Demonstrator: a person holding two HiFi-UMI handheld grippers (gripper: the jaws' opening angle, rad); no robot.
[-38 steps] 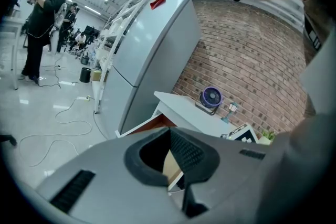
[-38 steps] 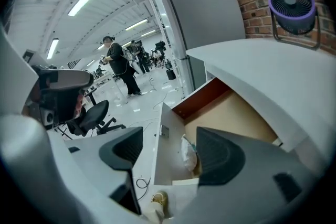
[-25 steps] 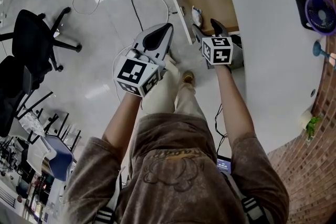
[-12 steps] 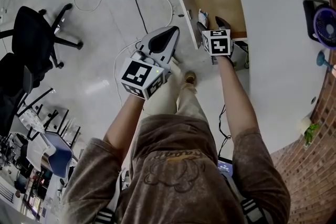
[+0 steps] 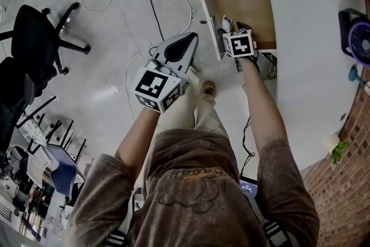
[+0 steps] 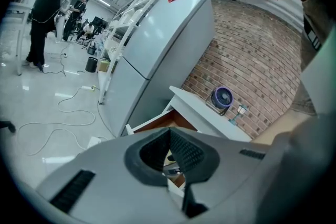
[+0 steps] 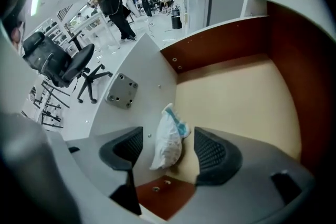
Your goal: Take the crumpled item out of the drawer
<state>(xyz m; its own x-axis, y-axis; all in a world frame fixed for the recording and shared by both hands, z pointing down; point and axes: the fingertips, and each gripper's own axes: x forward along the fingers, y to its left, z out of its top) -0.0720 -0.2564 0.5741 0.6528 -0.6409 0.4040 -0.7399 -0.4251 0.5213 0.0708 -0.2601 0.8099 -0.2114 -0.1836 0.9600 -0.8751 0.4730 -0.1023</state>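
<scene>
Right gripper view puts the crumpled item [image 7: 169, 139] in front of me: a small white wad with a bit of blue print, creased and puffed like thin film or paper. It stands on edge in the drawer [image 7: 236, 97], leaning on the inside of the white front panel [image 7: 142, 76], close to the corner where that panel meets the brown side wall nearest me. I judge it very light and soft, likely to flatten under the pads, and perhaps slick if it is plastic. It looks in no way fragile, so a firm squeeze should do no harm. The best hold seems to be across its thick middle, one pad sliding between the wad and the panel, the other on the open side over the bare drawer floor. Pinching only the blue tip may let it slip or tear. My right hand-held gripper [image 7: 168, 150] is wide open, with the wad between the jaws and neither pad touching it as far as I can see. My left hand-held gripper [image 6: 167, 136] has its jaws together on nothing, and hangs over the floor well clear of the drawer, which juts out from under the edge of the white desk [image 5: 312, 37].
</scene>
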